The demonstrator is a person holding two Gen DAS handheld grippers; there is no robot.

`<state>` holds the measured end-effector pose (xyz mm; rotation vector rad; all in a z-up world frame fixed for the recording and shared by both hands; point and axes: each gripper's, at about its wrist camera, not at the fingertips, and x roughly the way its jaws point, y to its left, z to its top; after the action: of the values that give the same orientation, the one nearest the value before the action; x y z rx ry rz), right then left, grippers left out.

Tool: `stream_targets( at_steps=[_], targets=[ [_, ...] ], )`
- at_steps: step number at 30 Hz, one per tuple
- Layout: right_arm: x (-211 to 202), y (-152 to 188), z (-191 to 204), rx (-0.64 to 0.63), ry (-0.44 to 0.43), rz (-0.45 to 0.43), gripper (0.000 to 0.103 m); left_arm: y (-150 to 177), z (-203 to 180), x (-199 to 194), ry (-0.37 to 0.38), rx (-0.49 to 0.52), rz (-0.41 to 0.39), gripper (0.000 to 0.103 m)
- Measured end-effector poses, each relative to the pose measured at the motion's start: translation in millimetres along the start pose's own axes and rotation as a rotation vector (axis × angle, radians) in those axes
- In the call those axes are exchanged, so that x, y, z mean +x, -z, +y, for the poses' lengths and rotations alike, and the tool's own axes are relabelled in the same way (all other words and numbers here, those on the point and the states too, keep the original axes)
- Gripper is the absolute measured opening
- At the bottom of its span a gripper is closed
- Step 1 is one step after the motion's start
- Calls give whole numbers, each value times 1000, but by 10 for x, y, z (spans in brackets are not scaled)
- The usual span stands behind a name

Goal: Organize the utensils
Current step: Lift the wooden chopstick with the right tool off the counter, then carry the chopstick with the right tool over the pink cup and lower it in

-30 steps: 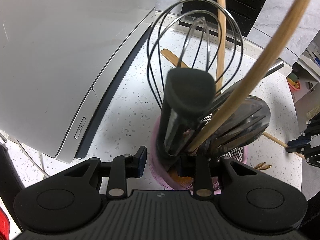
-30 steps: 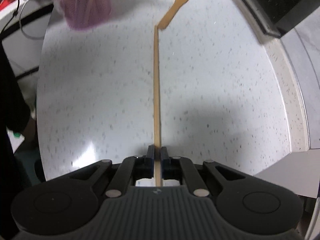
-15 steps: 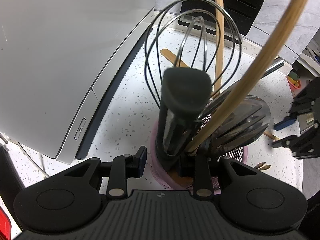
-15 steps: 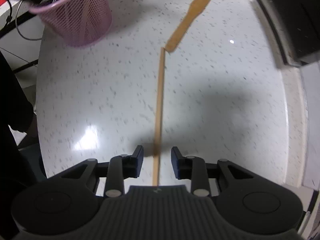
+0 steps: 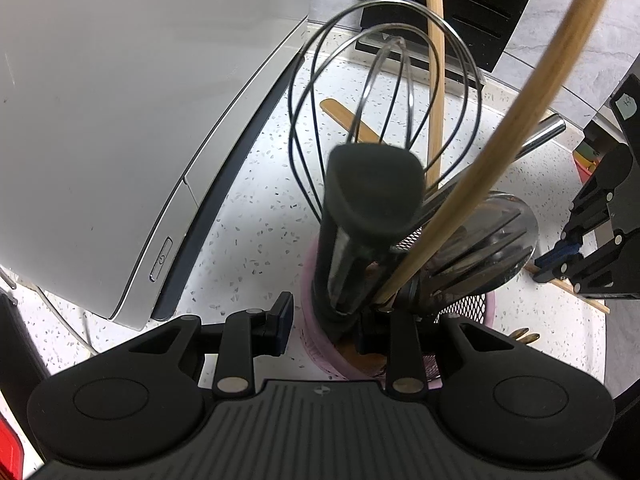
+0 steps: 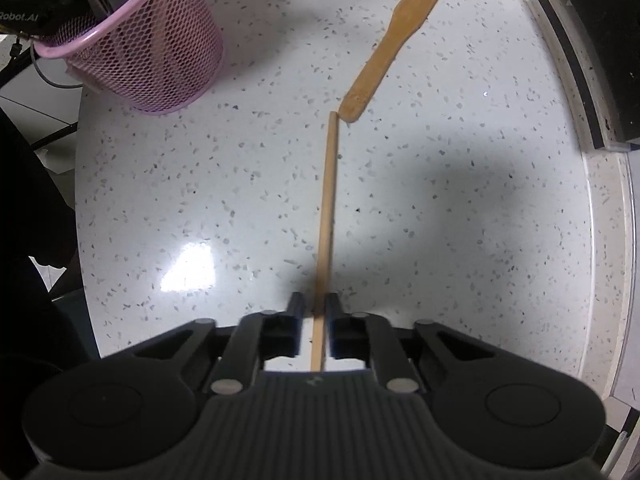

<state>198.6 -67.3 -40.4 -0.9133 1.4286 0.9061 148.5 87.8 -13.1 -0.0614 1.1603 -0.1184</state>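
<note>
The speckled worktop (image 6: 440, 200) carried everything. A white appliance (image 5: 120, 120) stood close beside the pink mesh basket (image 6: 160, 52) on one side.

The basket already held most of the load. A wire whisk (image 5: 384, 80), a slotted metal spoon (image 5: 480, 248) and two long wooden handles stood in it. Your left gripper (image 5: 326, 326) had not moved from its rim, with one finger outside the mesh and the other inside. The fingers were part-way apart, and I could not tell whether they actually pinched the wall.

Two pieces were left outside the basket. The wooden spatula (image 6: 392, 40) lay flat on the worktop, well apart from the basket and untouched. The wooden stick (image 6: 328, 208) lay further from the basket again, and its far tip met the spatula's handle end.

The change was at your right gripper (image 6: 314, 312). A second earlier it pinched the stick, then it let go with the fingers spread on either side. It slid along the stick and brought the fingers together on it again. At this moment they were clamped on the stick near its end, which still seemed to rest on the worktop.

I read that as a re-grip for a better hold. The stick looked ready to be lifted and carried to the basket, with the spatula to follow.
</note>
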Motion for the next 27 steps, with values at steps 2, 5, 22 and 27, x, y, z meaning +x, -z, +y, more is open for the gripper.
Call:
stream_targets(
  at_steps=[2, 5, 22, 27],
  targets=[
    [-1, 4, 0, -6, 6, -8, 2, 1, 0, 1, 0, -1, 0, 35],
    [-34, 119, 60, -1, 27, -28, 1, 2, 2, 1, 0, -2, 0, 35],
    [-1060, 938, -23, 342, 76, -647, 1, 0, 1, 12, -4, -2, 1, 35],
    [-1199, 1039, 76, 421, 57, -889, 1, -19, -3, 35, -11, -7, 2, 34]
  ],
)
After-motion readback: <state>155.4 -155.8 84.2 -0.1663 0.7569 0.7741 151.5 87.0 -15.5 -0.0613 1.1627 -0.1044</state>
